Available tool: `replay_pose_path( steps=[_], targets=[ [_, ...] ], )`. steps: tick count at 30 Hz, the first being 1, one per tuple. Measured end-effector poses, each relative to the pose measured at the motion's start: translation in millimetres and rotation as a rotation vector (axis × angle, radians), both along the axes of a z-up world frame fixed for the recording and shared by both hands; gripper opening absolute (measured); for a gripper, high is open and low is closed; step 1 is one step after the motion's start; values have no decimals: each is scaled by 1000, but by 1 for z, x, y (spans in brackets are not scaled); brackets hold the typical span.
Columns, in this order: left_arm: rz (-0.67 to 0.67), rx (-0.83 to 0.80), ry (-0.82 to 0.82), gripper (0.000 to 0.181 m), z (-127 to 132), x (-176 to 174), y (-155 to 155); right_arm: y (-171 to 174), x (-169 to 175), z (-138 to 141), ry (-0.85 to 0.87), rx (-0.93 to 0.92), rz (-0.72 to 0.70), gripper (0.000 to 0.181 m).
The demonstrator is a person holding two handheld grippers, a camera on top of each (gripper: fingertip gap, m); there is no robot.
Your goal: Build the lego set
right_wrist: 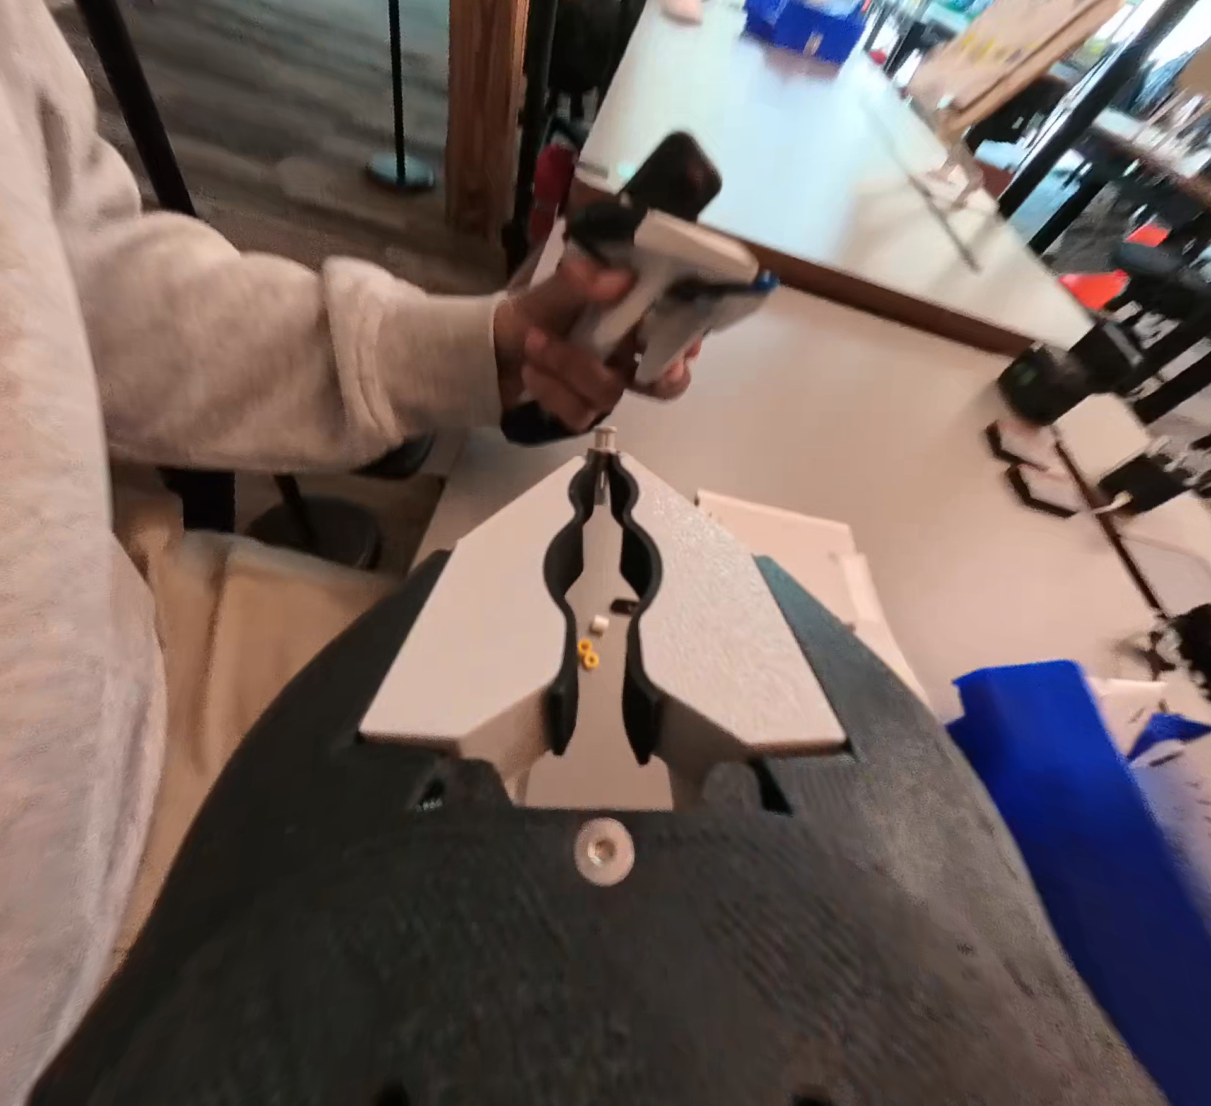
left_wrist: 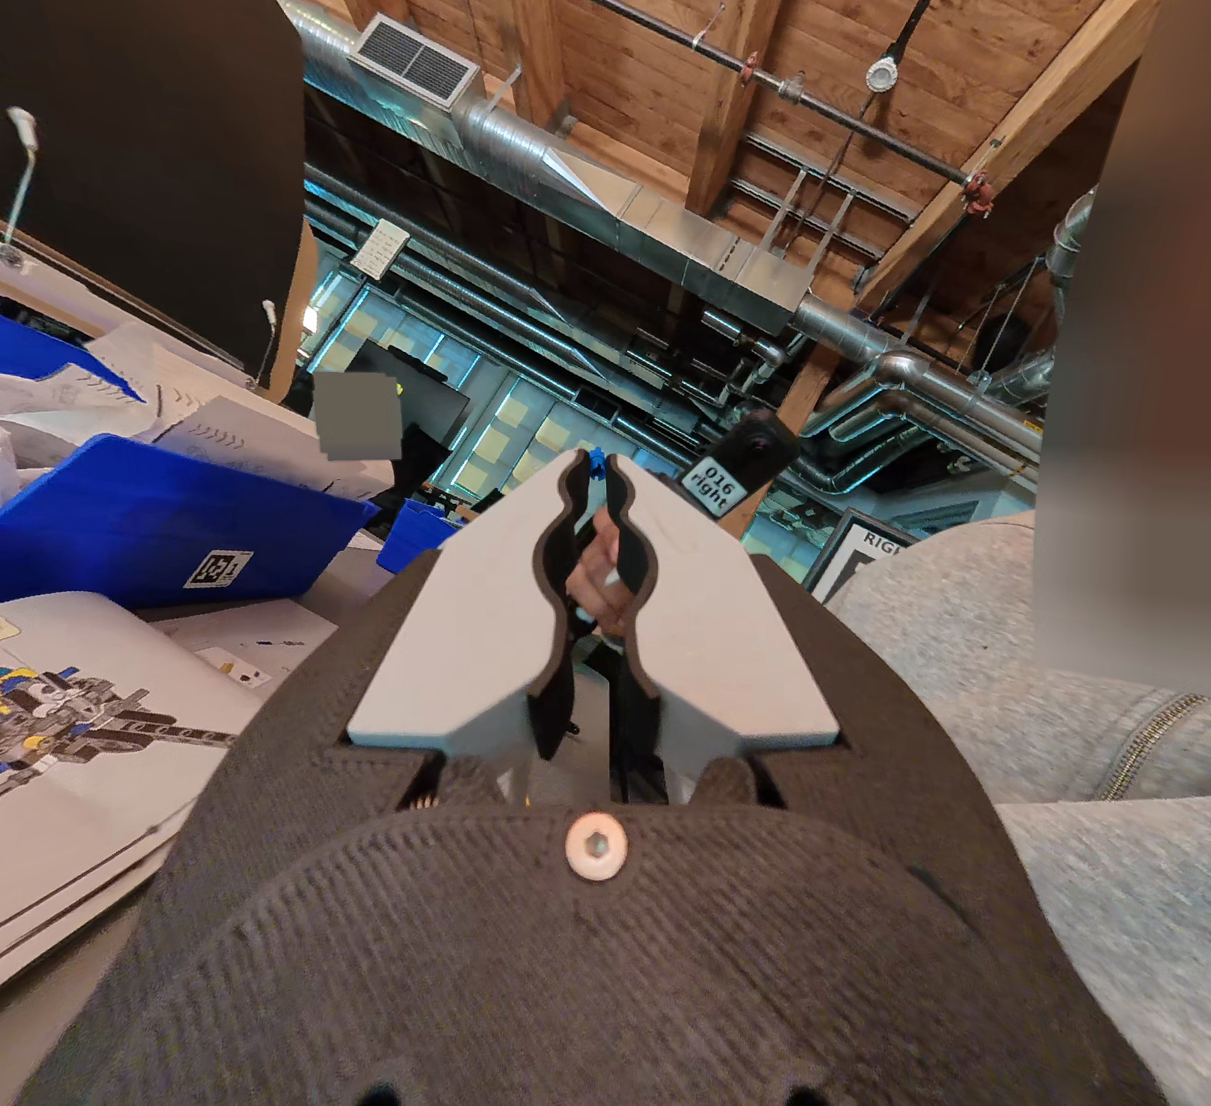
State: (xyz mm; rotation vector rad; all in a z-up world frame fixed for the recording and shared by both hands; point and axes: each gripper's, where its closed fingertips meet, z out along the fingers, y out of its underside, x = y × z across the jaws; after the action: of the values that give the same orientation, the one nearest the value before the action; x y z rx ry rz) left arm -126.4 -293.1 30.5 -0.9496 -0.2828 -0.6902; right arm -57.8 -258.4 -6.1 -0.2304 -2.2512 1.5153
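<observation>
left tongs (left_wrist: 593, 464): closed to a narrow slit on a small blue lego piece (left_wrist: 596, 460), only a sliver of it showing at the very tips. in the right wrist view the same tongs (right_wrist: 763, 283) are raised above the counter (right_wrist: 819, 406) in the person's hand (right_wrist: 557, 347), blue showing at the nose.

right tongs (right_wrist: 604, 452): pinched on a slim grey lego pin (right_wrist: 603, 442), standing roughly upright, its collared head clear of the tips and its shank between the pads.

handling, as judged: both pieces are hard plastic, near weightless, smooth and easily twisted out of a tip grip. the pin is best held on the shank below the collar, leaving the end free for insertion. the blue piece needs its mating end exposed; whether it is cannot be told.

outward: two small yellow rings (right_wrist: 588, 655) and a pale bush (right_wrist: 599, 624) lie loose on the counter below the right tongs. blue bins (left_wrist: 164, 524) and an open instruction booklet (left_wrist: 98, 747) sit to the left.
</observation>
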Motion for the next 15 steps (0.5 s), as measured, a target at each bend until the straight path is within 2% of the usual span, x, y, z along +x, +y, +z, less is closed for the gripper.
replay_pose_path(
  steps=[4, 7, 15],
  targets=[
    [-23, -20, 29, 0, 0, 9, 7, -2, 18, 32, 78, -52, 2, 2],
    [-46, -29, 51, 0, 1, 16, 11, -3, 27, 45, 108, -59, 8, 2],
    [-143, -59, 120, 0, 0, 40, 22, 0, 37, 52, 133, -32, -6, 2]
  ],
)
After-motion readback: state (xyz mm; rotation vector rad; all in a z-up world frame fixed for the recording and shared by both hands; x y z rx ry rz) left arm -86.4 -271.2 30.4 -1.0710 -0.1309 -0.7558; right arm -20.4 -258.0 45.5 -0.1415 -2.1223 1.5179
